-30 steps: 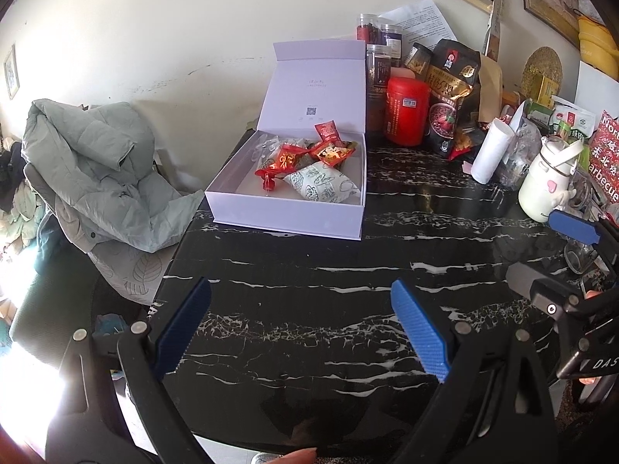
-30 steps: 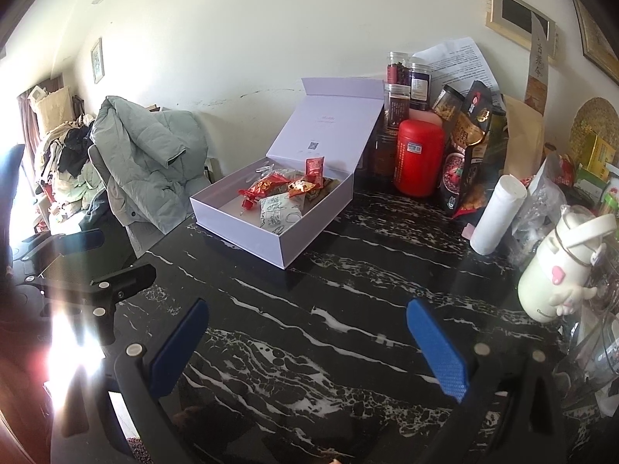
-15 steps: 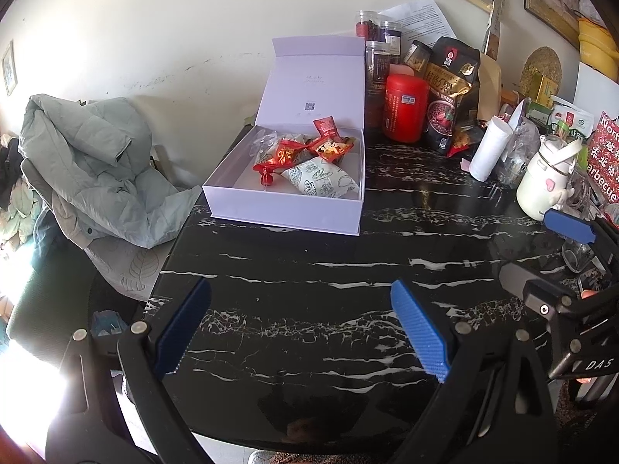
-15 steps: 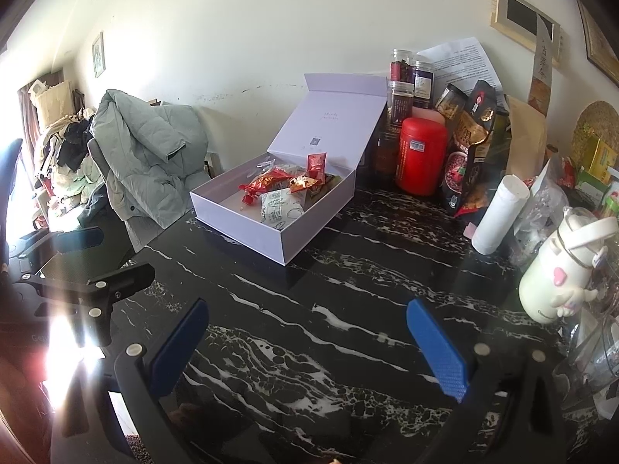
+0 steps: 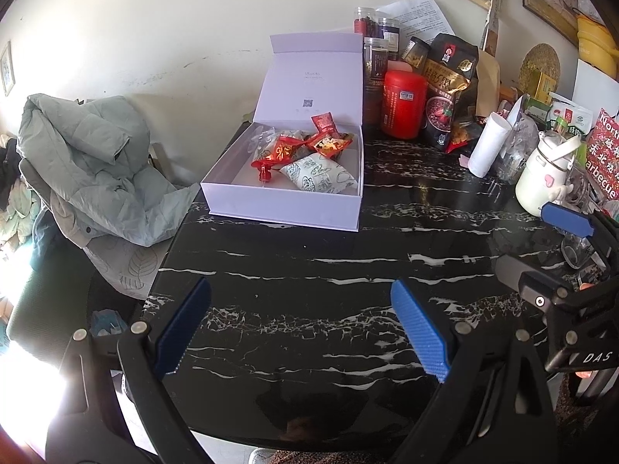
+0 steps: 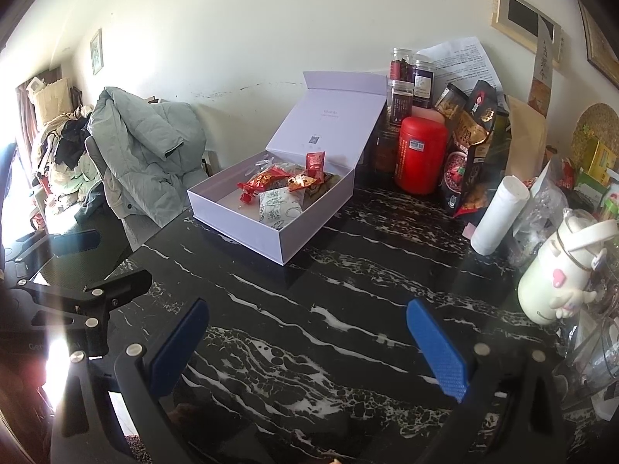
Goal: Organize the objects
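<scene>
Two grippers hang over the black table [image 5: 309, 270], the left gripper [image 5: 301, 324] and right gripper [image 6: 309, 344] both wide and holding nothing. Snacks [image 5: 305, 154] lie in the white box [image 5: 286, 208] at the far side, lid up. I think closing it is left.

Black marble table [image 5: 309, 270], cream wall [image 5: 154, 19], sunlit floor
</scene>
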### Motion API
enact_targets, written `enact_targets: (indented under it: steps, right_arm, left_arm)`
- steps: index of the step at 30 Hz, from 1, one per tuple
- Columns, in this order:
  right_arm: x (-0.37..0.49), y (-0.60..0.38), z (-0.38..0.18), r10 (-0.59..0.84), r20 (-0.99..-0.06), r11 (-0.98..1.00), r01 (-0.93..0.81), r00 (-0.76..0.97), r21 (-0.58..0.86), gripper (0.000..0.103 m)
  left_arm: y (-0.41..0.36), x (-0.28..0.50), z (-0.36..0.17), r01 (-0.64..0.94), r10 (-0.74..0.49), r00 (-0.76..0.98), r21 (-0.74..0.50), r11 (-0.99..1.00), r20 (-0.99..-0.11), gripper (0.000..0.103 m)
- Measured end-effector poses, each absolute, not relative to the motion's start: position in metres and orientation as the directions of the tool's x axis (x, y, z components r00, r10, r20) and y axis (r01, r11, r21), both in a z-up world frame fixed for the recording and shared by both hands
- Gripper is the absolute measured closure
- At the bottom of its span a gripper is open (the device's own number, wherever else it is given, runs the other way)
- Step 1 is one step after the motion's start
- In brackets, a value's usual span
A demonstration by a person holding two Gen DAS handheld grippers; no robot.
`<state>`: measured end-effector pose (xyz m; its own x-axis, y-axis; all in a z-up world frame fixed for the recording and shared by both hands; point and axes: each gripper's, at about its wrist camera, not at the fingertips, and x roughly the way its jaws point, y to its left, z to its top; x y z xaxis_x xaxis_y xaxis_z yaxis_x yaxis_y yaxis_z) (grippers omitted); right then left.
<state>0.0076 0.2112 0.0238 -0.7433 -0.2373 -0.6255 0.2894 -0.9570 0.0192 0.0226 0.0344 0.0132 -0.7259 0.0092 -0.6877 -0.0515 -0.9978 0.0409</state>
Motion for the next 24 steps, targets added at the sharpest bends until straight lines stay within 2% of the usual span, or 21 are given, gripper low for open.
enact_targets:
  steps: [24]
  right_arm:
    - [0.0063,0.2067,0.0221,-0.229,-0.632,-0.956,0.293,-0.74,0.004,0.0]
  left_arm:
    - [0.0366,0.0226,0.0117,-0.057,0.014,-0.72,0.039,-0.998,-0.694,0.009]
